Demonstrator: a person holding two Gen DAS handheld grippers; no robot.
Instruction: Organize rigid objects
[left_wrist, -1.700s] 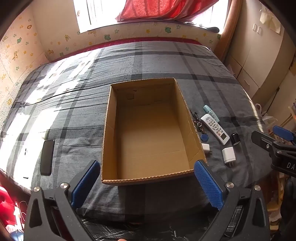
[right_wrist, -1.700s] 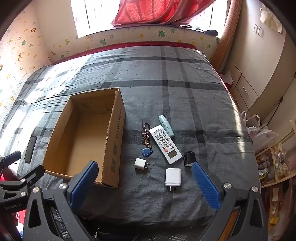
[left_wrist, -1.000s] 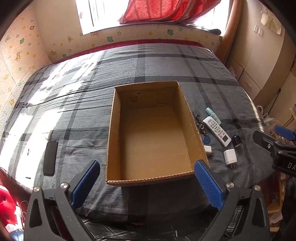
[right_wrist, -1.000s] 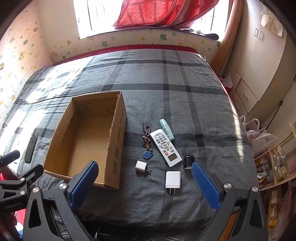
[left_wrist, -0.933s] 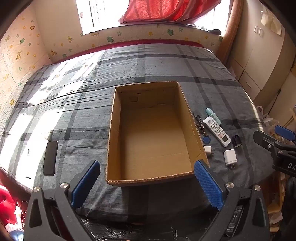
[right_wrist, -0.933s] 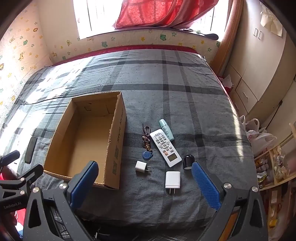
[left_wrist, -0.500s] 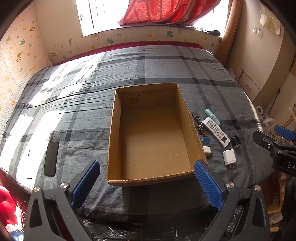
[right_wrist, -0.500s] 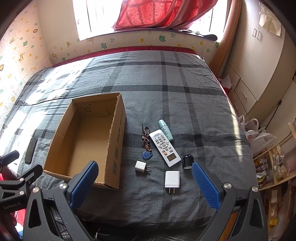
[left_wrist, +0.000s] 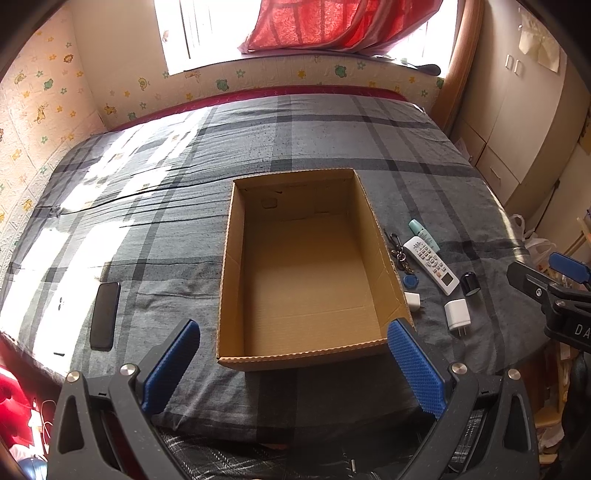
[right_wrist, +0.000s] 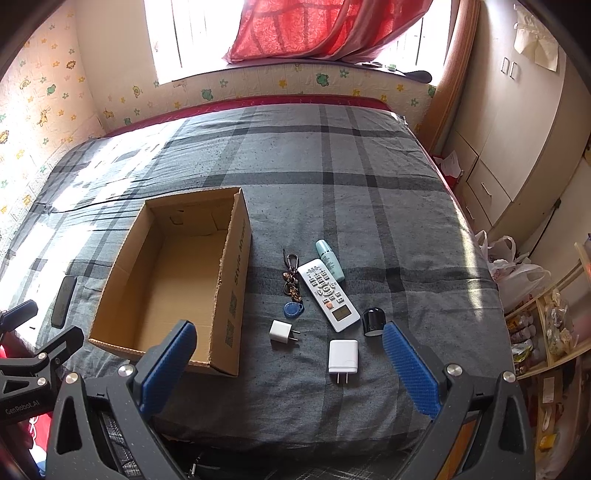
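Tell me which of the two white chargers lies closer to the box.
The smaller charger, with prongs pointing right, lies closer to the box. The larger charger sits farther right, prongs toward the camera, between the open right gripper's fingers.

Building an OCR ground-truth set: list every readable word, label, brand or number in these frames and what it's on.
"GenRobot.AI": on the left gripper body, seen from the right wrist.
"DA", cut off at the frame edge: on the right gripper body, seen from the left wrist.
"Style My...", rest blurred: side of the cardboard box.
Remote control button labels and display: too small to read.
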